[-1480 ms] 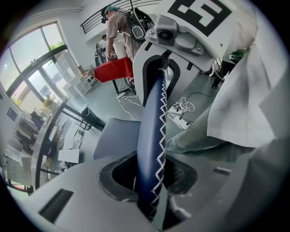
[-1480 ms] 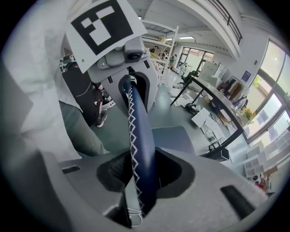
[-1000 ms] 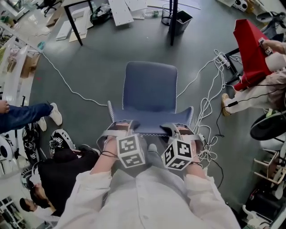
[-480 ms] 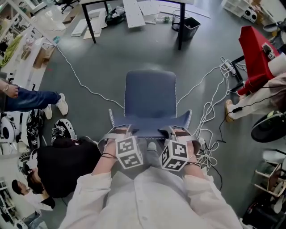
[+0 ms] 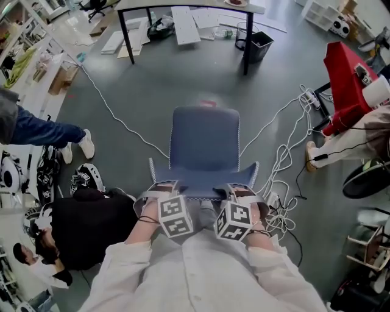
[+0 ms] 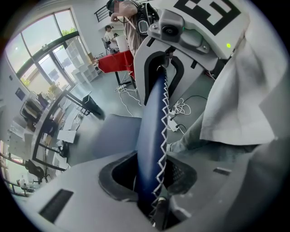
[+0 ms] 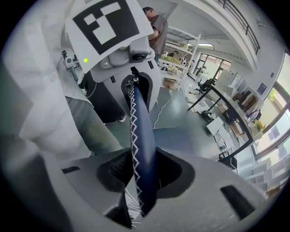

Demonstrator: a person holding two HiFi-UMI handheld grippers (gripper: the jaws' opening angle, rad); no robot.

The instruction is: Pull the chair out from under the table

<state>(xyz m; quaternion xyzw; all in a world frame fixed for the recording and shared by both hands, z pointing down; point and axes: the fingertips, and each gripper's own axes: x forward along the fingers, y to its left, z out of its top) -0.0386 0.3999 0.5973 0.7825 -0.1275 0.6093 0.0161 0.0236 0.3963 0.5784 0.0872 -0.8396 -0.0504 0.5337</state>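
A blue chair (image 5: 204, 143) with white zigzag stitching stands on the grey floor, well short of the dark-legged table (image 5: 183, 6) at the top of the head view. My left gripper (image 5: 163, 187) is shut on the top edge of the chair's backrest (image 6: 152, 136) at its left part. My right gripper (image 5: 239, 190) is shut on the same backrest edge (image 7: 142, 149) at its right part. In both gripper views the padded edge runs straight between the jaws. The chair's legs are hidden under the seat.
White cables (image 5: 283, 152) lie coiled on the floor to the chair's right, and another cable (image 5: 109, 109) runs off to the left. A black bag (image 5: 91, 225) and shoes (image 5: 85, 177) lie at the left. A red-covered stand (image 5: 347, 79) and a seated person are at the right.
The chair and both grippers have come back away from the table, and more bare floor shows between the chair's front and the table legs. Both grips are unchanged.
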